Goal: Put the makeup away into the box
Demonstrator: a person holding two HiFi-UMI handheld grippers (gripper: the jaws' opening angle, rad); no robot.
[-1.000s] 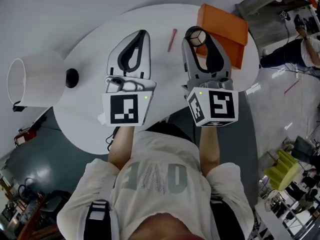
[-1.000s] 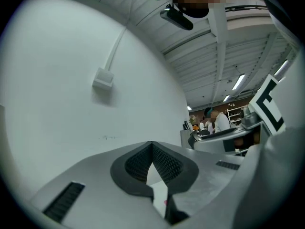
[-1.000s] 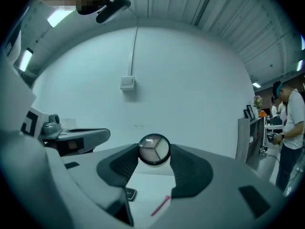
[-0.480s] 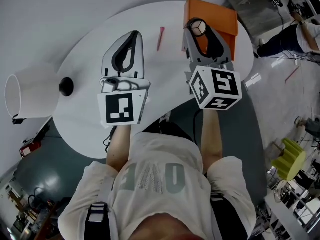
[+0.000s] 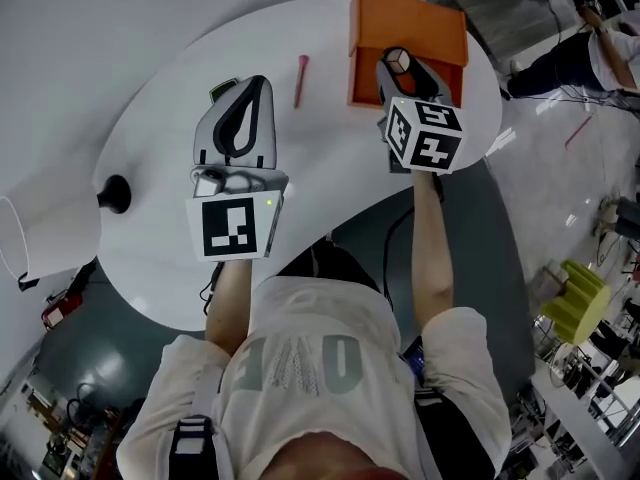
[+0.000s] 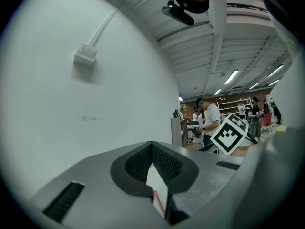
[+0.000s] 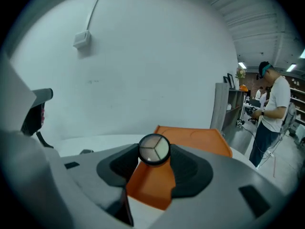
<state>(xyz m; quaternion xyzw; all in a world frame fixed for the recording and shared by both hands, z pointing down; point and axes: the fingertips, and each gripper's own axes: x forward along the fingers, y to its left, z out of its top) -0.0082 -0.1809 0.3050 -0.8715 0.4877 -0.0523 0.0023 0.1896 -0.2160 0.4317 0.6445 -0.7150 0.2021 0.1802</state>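
The left gripper [image 5: 252, 86] is held nearest, its fingers closed on nothing. Farther right, a round compact [image 7: 154, 149] is pinched by its rim in the right gripper [image 5: 398, 65], above the near part of the orange box [image 5: 420, 23]. It is best lowered well inside before release. Being a disc, it has no long axis; its face is turned toward the person.

- Shirt [image 5: 300, 363], seen from the head view: large pale letters, upside down to the camera, read "ONE".
- Black-and-white square code markers [image 5: 232, 226] top the left gripper [image 5: 256, 84] and right gripper [image 5: 398, 61].
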